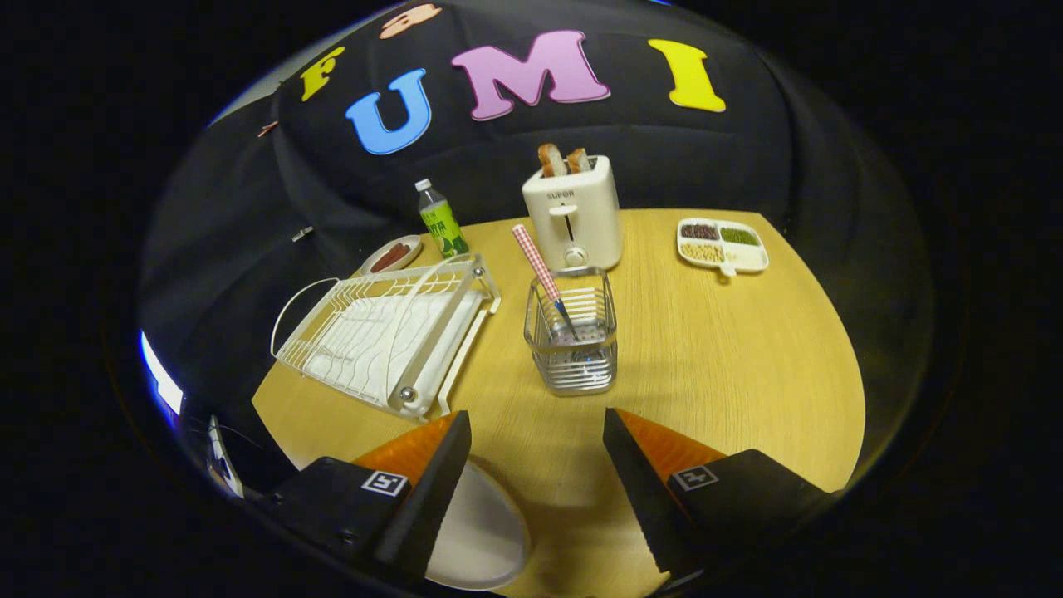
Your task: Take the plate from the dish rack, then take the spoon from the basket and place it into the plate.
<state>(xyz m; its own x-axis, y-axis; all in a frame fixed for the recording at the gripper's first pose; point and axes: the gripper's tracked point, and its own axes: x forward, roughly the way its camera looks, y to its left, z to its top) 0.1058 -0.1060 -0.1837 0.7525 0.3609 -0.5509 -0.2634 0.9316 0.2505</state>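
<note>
Ahead, checked-handled spoon (544, 274) upright in basket (573, 345); tongs (536, 428) apart, seemingly empty.

The table (731, 349) is evenly lit from above; soft shadows are cast beneath the fingers (432, 490), and its edges are bent by fisheye distortion.

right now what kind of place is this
Likely a mock kitchen tabletop in a recording booth: a toaster, a dish rack and a spoon in a basket. The gripper hangs open.
</note>
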